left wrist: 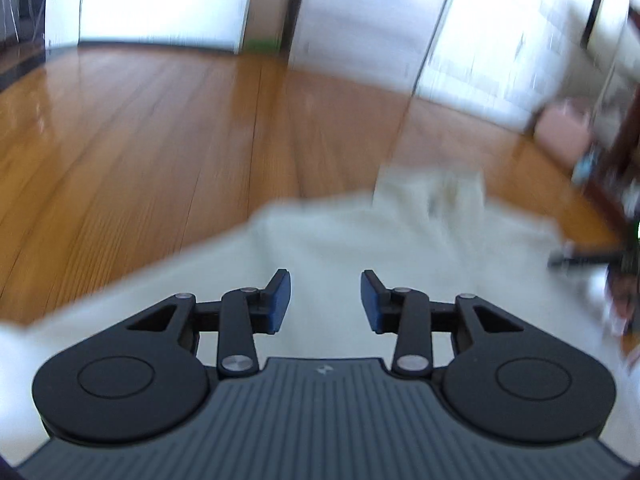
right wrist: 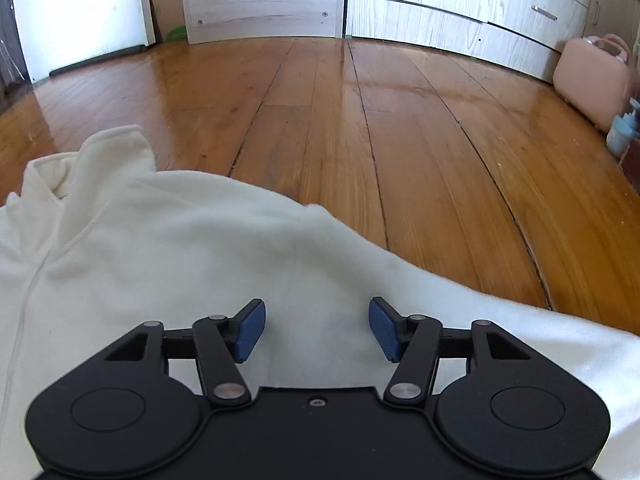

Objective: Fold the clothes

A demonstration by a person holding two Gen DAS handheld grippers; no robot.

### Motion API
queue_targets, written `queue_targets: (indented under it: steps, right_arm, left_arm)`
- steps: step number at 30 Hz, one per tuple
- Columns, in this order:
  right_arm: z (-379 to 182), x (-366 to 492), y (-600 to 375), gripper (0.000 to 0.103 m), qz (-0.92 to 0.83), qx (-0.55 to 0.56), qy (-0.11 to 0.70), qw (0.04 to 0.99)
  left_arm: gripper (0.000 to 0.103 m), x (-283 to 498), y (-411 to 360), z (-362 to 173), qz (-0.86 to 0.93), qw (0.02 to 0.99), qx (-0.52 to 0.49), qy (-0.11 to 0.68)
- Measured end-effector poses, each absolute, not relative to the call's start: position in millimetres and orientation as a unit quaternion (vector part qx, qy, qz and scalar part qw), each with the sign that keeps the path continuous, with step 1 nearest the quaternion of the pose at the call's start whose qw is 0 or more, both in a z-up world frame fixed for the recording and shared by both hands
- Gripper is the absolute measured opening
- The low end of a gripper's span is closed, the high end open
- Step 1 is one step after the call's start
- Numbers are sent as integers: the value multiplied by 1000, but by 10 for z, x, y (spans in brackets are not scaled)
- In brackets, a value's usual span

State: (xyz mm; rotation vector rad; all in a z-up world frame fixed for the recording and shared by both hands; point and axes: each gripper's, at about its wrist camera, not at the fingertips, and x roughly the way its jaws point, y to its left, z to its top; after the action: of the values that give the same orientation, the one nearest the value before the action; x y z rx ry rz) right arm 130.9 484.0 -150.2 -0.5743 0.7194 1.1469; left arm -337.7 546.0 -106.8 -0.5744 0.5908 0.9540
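Bright daylight, glare on the wooden floor (right wrist: 360,128), left view motion-blurred, right view sharp, fisheye-curved edges

Cream-white garment (right wrist: 192,248); honey-brown plank floor (right wrist: 400,128); pink case (right wrist: 592,80); black tongs (right wrist: 317,330), blue pads (right wrist: 252,330).

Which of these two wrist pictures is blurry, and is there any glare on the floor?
Left wrist view: the cream garment and wooden floor are smeared by motion blur; only the left gripper is sharp. Right wrist view: crisp throughout, with window glare streaking the floorboards and fisheye bending at the edges.
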Motion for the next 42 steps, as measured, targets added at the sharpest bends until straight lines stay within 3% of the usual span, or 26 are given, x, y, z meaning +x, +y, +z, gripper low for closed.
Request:
queue_targets:
  steps: [5, 9, 11, 17, 21, 23, 26, 28, 29, 30, 31, 32, 37, 39, 42]
  right_arm:
    - [-1468, 1226, 4841, 57, 460, -296, 301, 781]
    - [-1246, 845, 4637, 59, 428, -331, 266, 798]
    - [-1125, 633, 4469, 59, 443, -338, 265, 787]
    - [-888, -299, 3635, 59, 651, -280, 361, 606]
    - [-836, -1347, 3075, 59, 759, -327, 318, 464]
    - [-834, -1760, 2884, 59, 785, -354, 294, 414]
    - [-844, -2332, 2628, 59, 811, -396, 256, 347]
    - [-864, -2602, 2461, 59, 823, -421, 217, 313]
    - [-855, -2696, 2392, 59, 833, -426, 199, 294]
    - [-854, -2781, 2338, 59, 840, -428, 187, 277]
    - [-860, -2857, 2299, 59, 846, -426, 184, 263]
    - [-881, -2923, 2280, 60, 848, -428, 182, 253]
    - [-1081, -3151, 2291, 60, 839, -452, 162, 256]
    - [-1108, -3097, 2311, 22, 835, -448, 154, 280]
    - [-1017, -2825, 2364, 10, 841, -401, 181, 315]
  left_arm:
    - [39, -3584, 5229, -1543, 557, 643, -312, 423]
    - [43, -3704, 4931, -1286, 601, 626, -275, 415]
    - [56, -3702, 4697, -1170, 605, 631, -261, 409]
    - [58, -3898, 4180, -1318, 472, 667, -457, 353]
    - [62, -3927, 3917, -1514, 417, 654, -512, 369]
    - [79, -3948, 3797, -1491, 407, 658, -511, 374]
    - [79, -4032, 3655, -1542, 382, 653, -543, 365]
    - [74, -4065, 3623, -1546, 369, 660, -555, 347]
    - [56, -4077, 3610, -1544, 362, 664, -561, 337]
    - [47, -4070, 3611, -1527, 354, 672, -566, 319]
    - [31, -4064, 3612, -1509, 346, 680, -571, 301]
    - [26, -4057, 3613, -1491, 338, 688, -576, 283]
    - [26, -3948, 3671, -1494, 309, 706, -583, 256]
    - [25, -3883, 3696, -1505, 308, 709, -577, 263]
    - [25, -3812, 3735, -1482, 301, 722, -567, 258]
